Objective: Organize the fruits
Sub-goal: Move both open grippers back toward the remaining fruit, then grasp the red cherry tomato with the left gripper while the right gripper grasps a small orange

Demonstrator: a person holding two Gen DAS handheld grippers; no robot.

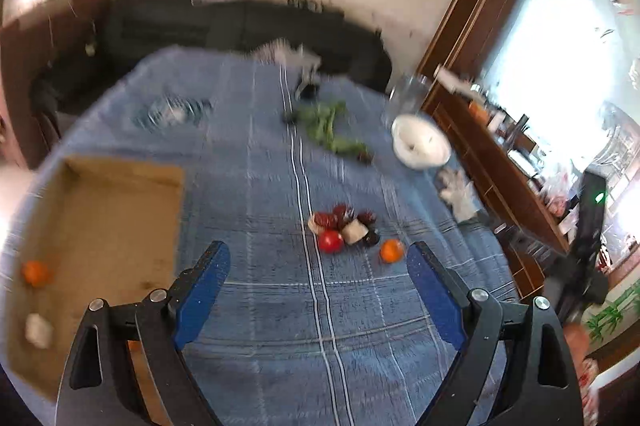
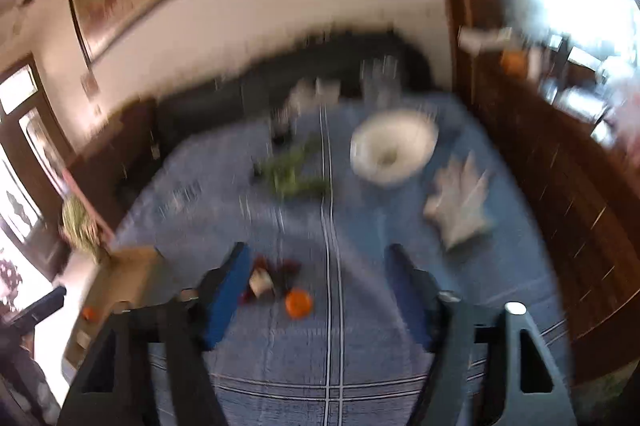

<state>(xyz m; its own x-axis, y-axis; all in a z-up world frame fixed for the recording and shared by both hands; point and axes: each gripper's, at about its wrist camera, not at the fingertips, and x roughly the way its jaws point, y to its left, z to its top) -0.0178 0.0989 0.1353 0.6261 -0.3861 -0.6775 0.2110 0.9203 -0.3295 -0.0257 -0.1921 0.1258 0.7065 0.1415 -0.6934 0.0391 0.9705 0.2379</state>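
Observation:
A small heap of fruit lies on the blue cloth: a red tomato (image 1: 330,241), dark red spiky fruits (image 1: 340,216), a pale chunk (image 1: 354,231) and an orange (image 1: 391,251). A cardboard box (image 1: 120,210) at the left holds another orange (image 1: 35,273) and a white piece (image 1: 38,330). My left gripper (image 1: 318,266) is open and empty, just short of the heap. In the blurred right wrist view my right gripper (image 2: 316,266) is open and empty above the orange (image 2: 298,303) and the heap (image 2: 268,276).
A white bowl (image 1: 420,142) and a glass jar (image 1: 406,94) stand at the far right of the table. Green leaves (image 1: 328,126) lie mid-table and white gloves (image 1: 458,192) near the right edge. A wooden cabinet (image 1: 500,162) flanks the right side.

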